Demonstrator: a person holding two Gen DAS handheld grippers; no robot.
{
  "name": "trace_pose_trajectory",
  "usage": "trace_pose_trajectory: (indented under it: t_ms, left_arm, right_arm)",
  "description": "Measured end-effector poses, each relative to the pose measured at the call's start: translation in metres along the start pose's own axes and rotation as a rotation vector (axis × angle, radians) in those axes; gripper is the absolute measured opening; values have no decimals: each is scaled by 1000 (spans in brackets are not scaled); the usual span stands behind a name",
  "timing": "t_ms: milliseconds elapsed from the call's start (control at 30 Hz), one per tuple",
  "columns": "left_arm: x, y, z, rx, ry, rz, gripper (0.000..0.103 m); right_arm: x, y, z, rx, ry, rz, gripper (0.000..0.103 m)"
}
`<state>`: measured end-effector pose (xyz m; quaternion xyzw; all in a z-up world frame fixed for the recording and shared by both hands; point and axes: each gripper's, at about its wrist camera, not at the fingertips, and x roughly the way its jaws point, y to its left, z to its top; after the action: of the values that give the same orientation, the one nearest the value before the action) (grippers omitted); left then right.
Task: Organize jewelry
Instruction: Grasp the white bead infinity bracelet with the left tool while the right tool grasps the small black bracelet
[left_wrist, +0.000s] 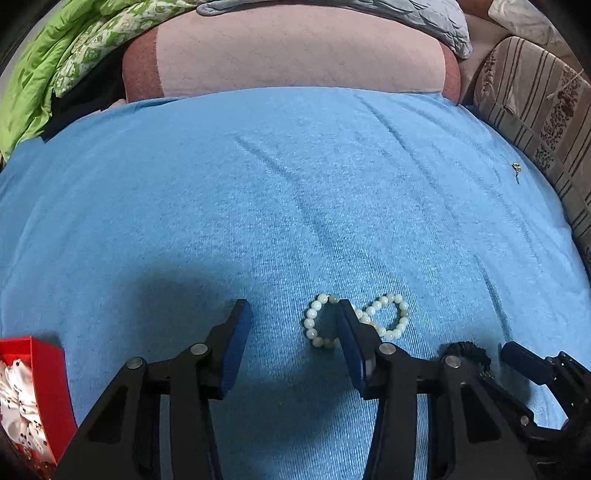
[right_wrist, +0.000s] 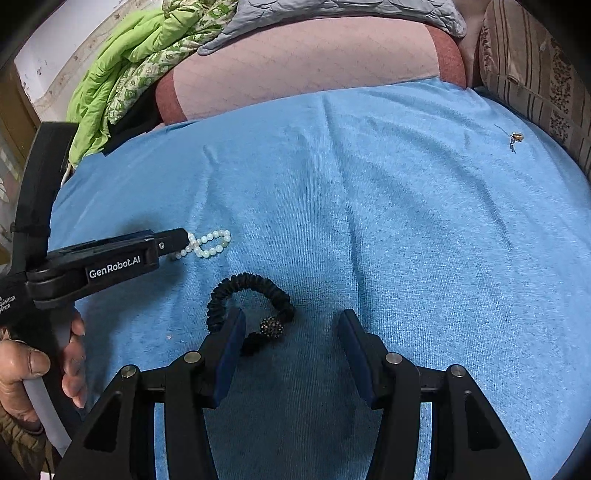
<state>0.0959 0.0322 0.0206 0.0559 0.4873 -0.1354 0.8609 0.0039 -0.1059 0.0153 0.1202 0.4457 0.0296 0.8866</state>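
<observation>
A pale green-white bead bracelet (left_wrist: 321, 317), twisted into a figure eight, lies on the blue cloth (left_wrist: 295, 203). My left gripper (left_wrist: 291, 314) is open above it, its right finger over the bracelet's middle. The bracelet also shows in the right wrist view (right_wrist: 210, 243), with the left gripper's finger (right_wrist: 173, 240) over its left end. A black coiled bracelet with a dark studded bead (right_wrist: 255, 306) lies on the cloth. My right gripper (right_wrist: 291, 321) is open, its left finger over the bracelet's lower left part. A small gold earring (right_wrist: 515, 138) lies at the far right.
A red box with white patterned lining (left_wrist: 33, 391) stands at the lower left of the left wrist view. A pink cushion (right_wrist: 306, 62), green bedding (right_wrist: 122, 74) and a striped pillow (left_wrist: 535, 110) border the cloth at the back and right. A hand (right_wrist: 55, 362) holds the left gripper's handle.
</observation>
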Motion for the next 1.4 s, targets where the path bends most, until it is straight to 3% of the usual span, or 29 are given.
trace_pose_trajectory:
  t_ms: [200,267,333,367,533,700,1400]
  left_arm:
    - [1,-10,-3,20,-26,35,46]
    - [1,-12,-3,22,-25,20,34]
    - [0,-14,-3,26,-17,4,8]
    - [0,-16,-2,25,-11,-8,5]
    - [-3,-16,-3,13,2,-27,5]
    - [-16,-13,-9,-5,4,-44,5]
    - [-114,-11,-47,-47,-100,-43,5]
  right_arm:
    - [6,6,3,-21,-10,-14,57]
    - [7,7,3,-22,-13,-14,59]
    - [9,10,2,-33,-26,-20,59]
    - [10,11,1,-39,-30,-23,59]
    - [12,11,0,-47,-43,-29,57]
    - [7,3,0,-16,-55,-41,16]
    - [-65,22,-11,-8,-120,38,15]
